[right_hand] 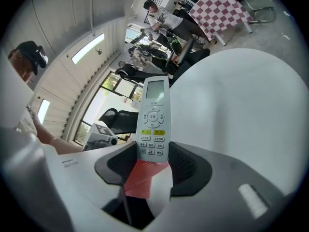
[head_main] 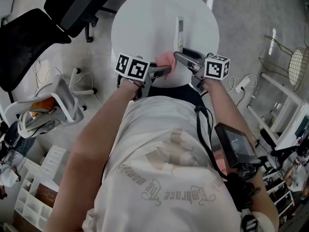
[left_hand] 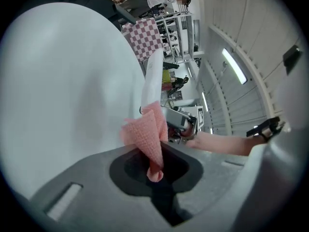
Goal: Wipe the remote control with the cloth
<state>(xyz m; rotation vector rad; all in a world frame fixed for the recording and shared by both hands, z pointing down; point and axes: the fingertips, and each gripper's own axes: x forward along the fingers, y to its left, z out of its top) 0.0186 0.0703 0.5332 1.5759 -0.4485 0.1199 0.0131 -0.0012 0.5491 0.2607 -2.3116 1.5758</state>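
Remote (right_hand: 153, 120): its button end sits between your right gripper's jaws, and the screen end points straight away from that gripper, over the table.
Right gripper (head_main: 182, 57): clamped on the remote, with a pad against each long side of the lower end.
Cloth (left_hand: 147, 137): pink, bunched into your left gripper's jaws; its loose folds fan out ahead of the jaw tips toward the near end of the remote. You cannot tell from any view whether cloth and remote touch.
Left gripper (head_main: 164, 70): clenched on the cloth. It is just beside your right gripper, with the two sets of jaw tips close together at the near edge of the table.
Table (head_main: 140, 18): round and white, spreading out ahead of both grippers.
Red patch (right_hand: 140, 180): just behind the remote's end, inside your right gripper – what it is does not show.
Chair (head_main: 29, 37): black, well off to the left of your left gripper.
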